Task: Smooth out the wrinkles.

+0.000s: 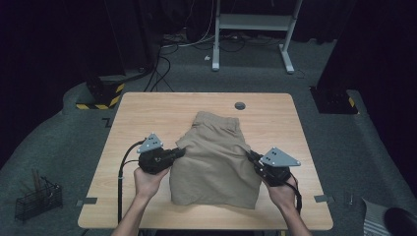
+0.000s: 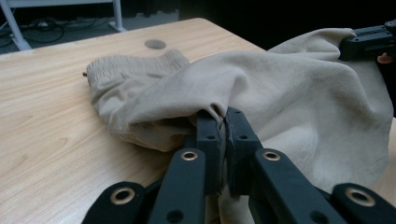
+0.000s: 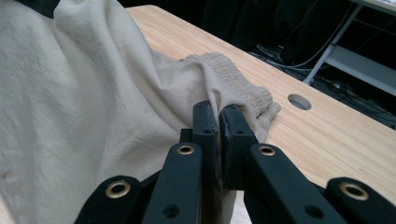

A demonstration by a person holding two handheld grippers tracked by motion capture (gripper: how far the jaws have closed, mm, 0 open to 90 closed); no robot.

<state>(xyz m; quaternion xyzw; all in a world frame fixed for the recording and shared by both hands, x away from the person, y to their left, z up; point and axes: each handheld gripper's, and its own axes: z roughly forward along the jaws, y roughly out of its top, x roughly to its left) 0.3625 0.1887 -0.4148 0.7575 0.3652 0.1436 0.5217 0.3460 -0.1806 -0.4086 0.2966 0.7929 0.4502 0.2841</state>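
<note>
We hold beige shorts [image 1: 216, 162] mid-table, waistband toward grommet hole [image 1: 239, 105]. Left gripper [image 2: 222, 122] pinches shorts' left edge; right gripper [image 3: 218, 114] pinches right edge. Step seems mid-fold: fabric lifted. Next, we judge, needs both edges carried evenly toward waistband.

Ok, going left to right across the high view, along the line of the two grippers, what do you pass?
Wire basket on the floor → left gripper → beige shorts → right gripper → striped thing at the floor's right edge.
</note>
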